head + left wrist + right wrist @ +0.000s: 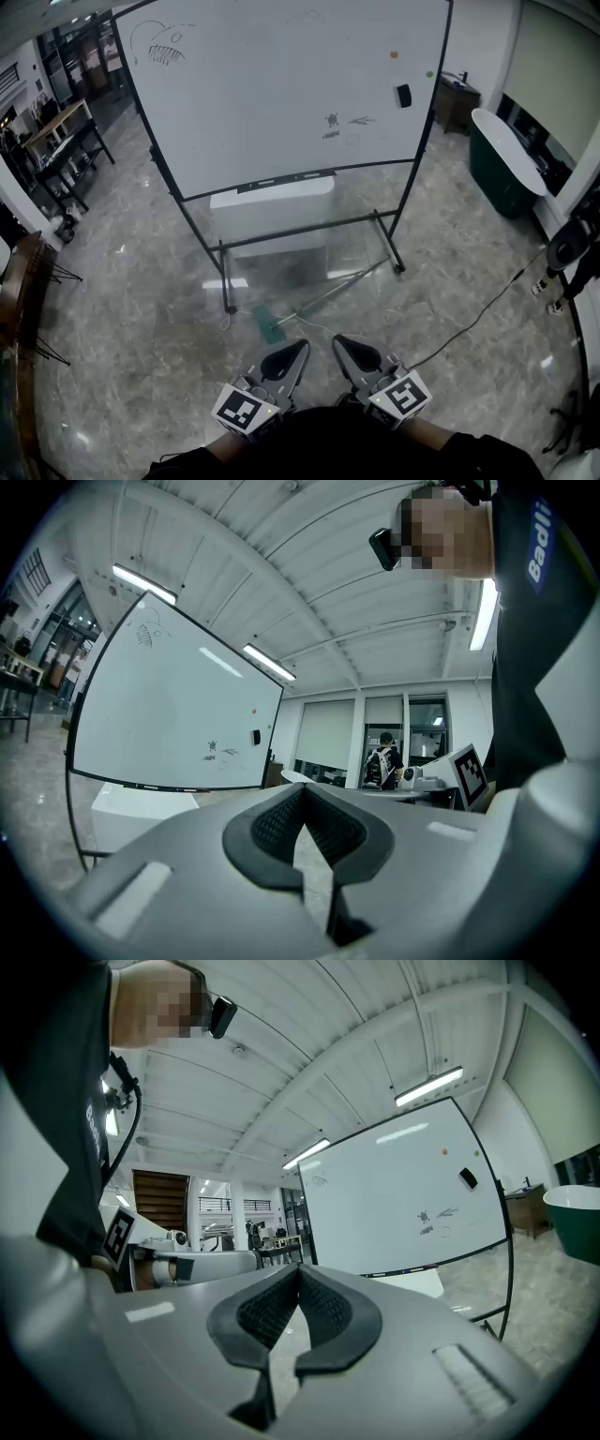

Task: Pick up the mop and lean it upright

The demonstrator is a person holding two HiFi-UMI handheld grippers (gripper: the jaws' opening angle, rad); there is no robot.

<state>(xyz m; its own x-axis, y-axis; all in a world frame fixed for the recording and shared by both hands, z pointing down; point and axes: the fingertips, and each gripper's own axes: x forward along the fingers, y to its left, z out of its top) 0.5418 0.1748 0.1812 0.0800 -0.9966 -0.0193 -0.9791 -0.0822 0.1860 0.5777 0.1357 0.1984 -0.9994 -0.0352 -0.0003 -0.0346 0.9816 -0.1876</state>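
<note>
Grey marbled floor [141, 309] is shown, on which the mop [268, 324] lies flat. Its green head is nearest the person, and its metal handle runs up and to the right towards the foot of the whiteboard [281, 84] stand. The left tongs [301, 346] and the right tongs [338, 341] are held side by side at the lower edge of the head view, clear of the mop. Both pairs of jaws are seen closed tip to tip, with nothing between them.
</note>
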